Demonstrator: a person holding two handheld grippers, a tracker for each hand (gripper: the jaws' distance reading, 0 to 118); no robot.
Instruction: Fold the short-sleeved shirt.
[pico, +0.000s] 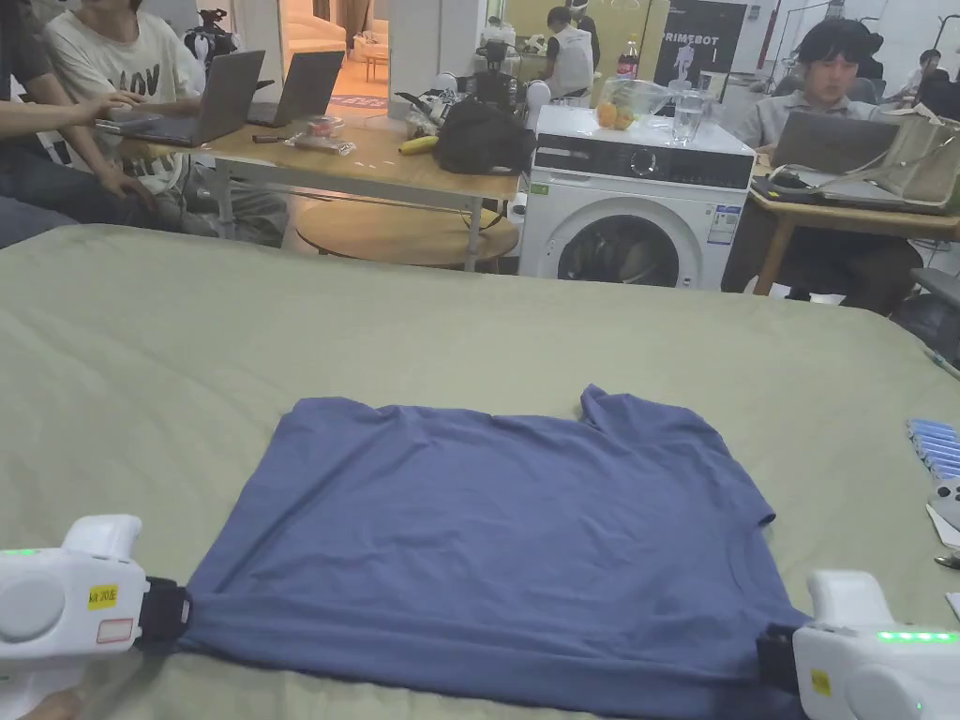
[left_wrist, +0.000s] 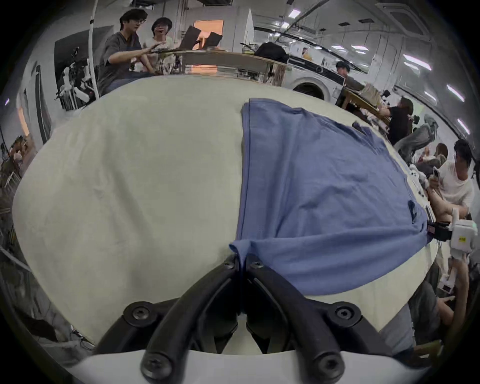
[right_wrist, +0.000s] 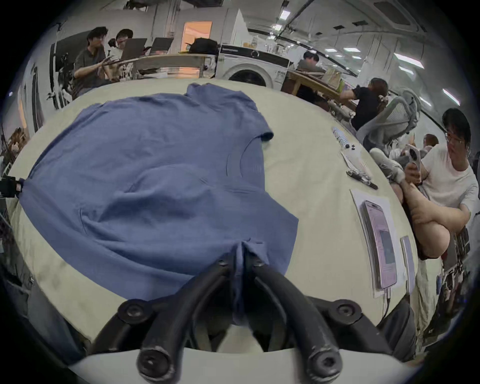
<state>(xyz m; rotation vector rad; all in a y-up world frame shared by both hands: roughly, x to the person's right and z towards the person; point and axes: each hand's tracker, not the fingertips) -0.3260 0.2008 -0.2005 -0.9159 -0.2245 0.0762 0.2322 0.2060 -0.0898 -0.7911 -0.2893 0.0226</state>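
Your blue short-sleeved cotton shirt (pico: 487, 544) lies spread across the desk under its pale green cloth cover (pico: 375, 319), hem to your left, neckline to your right, one sleeve pointing away from you. Your left tool (left_wrist: 242, 259) has its black jaws pressed together on a pinch of the near hem corner, the fabric bunching up between the tips. Your right tool (right_wrist: 242, 256) is likewise clamped on the shirt's near edge at the shoulder end, with a tongue of blue cloth hanging down between the jaws. The near edge is drawn taut between your two tools. On the cover to your right, well apart from the shirt, a phone in a clear case (right_wrist: 380, 249) rests on a white sheet of paper (right_wrist: 368, 200).
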